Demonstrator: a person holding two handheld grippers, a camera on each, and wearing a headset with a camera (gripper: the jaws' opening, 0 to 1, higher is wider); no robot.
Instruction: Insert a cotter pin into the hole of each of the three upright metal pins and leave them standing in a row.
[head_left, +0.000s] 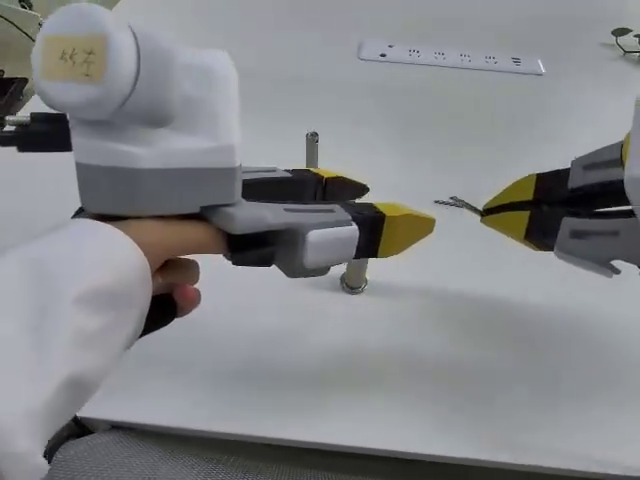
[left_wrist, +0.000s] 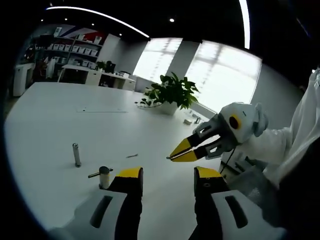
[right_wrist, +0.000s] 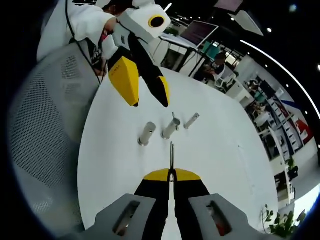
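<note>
Three upright metal pins (right_wrist: 147, 133) (right_wrist: 170, 128) (right_wrist: 191, 120) stand in a row on the white table. In the left gripper view the nearer pin (left_wrist: 104, 176) has a cotter pin through it, and a bare pin (left_wrist: 76, 154) stands behind. In the head view one pin (head_left: 312, 148) rises behind the left gripper (head_left: 395, 205), and another pin's base (head_left: 353, 280) shows below it. The left gripper (left_wrist: 169, 175) is open and holds nothing. Facing it, the right gripper (head_left: 487, 212) (right_wrist: 171, 176) is shut on a thin cotter pin (head_left: 458, 204) (right_wrist: 171, 155) that points at the pins.
A loose cotter pin (left_wrist: 132, 156) lies on the table beyond the pins. A white power strip (head_left: 452, 56) lies at the far side. The table's front edge (head_left: 350, 448) runs close below. A potted plant (left_wrist: 172, 92) stands far off. A mesh chair (right_wrist: 45, 125) sits beside the table.
</note>
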